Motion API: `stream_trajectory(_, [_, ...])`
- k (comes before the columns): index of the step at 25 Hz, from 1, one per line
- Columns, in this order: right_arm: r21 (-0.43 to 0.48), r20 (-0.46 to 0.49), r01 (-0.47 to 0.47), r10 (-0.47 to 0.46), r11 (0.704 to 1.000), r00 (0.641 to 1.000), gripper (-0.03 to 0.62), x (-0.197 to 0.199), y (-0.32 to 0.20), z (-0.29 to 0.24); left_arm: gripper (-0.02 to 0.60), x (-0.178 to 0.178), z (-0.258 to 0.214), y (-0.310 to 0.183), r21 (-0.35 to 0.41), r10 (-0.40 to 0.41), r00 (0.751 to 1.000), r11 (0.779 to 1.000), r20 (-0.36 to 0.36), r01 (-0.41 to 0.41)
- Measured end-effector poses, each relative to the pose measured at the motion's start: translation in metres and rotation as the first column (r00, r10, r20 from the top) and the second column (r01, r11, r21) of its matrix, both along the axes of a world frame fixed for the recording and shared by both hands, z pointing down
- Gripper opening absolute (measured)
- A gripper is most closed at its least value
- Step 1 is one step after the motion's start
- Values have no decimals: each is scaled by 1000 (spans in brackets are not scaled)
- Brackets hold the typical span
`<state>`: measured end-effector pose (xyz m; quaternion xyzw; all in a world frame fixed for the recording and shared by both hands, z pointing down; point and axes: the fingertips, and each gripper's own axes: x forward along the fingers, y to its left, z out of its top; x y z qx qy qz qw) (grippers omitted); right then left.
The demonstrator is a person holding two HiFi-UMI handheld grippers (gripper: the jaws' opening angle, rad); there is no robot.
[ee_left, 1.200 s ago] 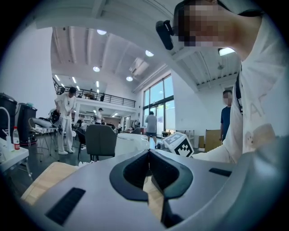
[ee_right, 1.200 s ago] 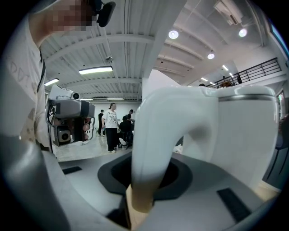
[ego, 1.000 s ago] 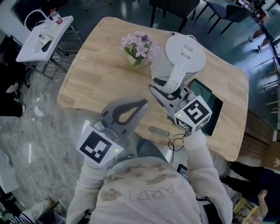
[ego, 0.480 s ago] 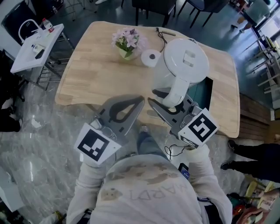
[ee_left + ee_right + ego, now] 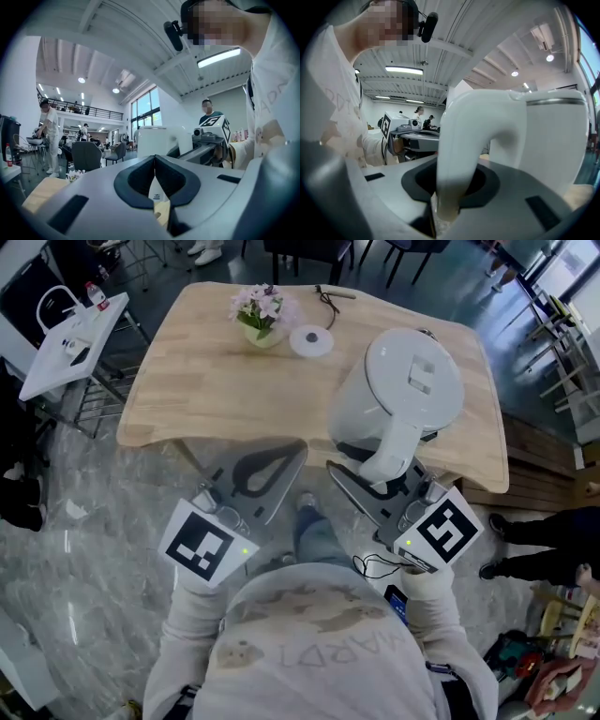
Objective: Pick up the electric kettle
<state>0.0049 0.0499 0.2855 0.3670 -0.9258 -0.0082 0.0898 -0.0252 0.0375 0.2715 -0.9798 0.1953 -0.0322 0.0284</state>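
The white electric kettle [image 5: 394, 399] hangs over the near right part of the wooden table [image 5: 206, 381], lid up. My right gripper [image 5: 377, 482] is shut on its curved handle [image 5: 459, 140], which fills the gap between the dark pads in the right gripper view [image 5: 450, 180]. The kettle's body [image 5: 548, 136] stands just beyond the jaws. My left gripper [image 5: 281, 465] hovers left of the kettle, off the table's near edge, shut with nothing in it. In the left gripper view [image 5: 154, 159] its tips touch, and the kettle [image 5: 154, 140] shows beyond them.
A small pot of pink flowers [image 5: 258, 310], a white round disc [image 5: 310, 340] and a black cable [image 5: 328, 298] lie at the table's far side. A white side table [image 5: 70, 334] stands at the left. Chairs stand beyond the table. A person [image 5: 548, 549] stands at the right.
Both grippers have drawn back from the table toward the person's body. The kettle has come along in the right gripper, from mid-table to the near edge. The white disc has come into view.
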Motion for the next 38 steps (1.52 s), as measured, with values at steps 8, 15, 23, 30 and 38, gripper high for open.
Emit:
stream_trajectory(8, [24,24,-37,36,999,999,94,-5,65,-8,12,-7,2,62,4,25,1000,1000,6,-25])
stream_trajectory(15, [43,20,-63,62,997,998,94,-11,91,-18,12,-13,-6,91,11,53,999,999,9,-53])
stream_trajectory(23, [42,26,-74,73,996,997,95,-16,104,-20,12,-16,-10,105,10,67,998,998,2,-67])
stream_trajectory(30, [65,22,-68,67,996,998,95,-21,117,-25,12,-20,-13,119,22,58,998,998,-6,-58])
stream_trajectory(38, [86,60,-56,51,995,997,95,-16,111,-38,12,-15,-19,113,22,38,999,999,-9,-38])
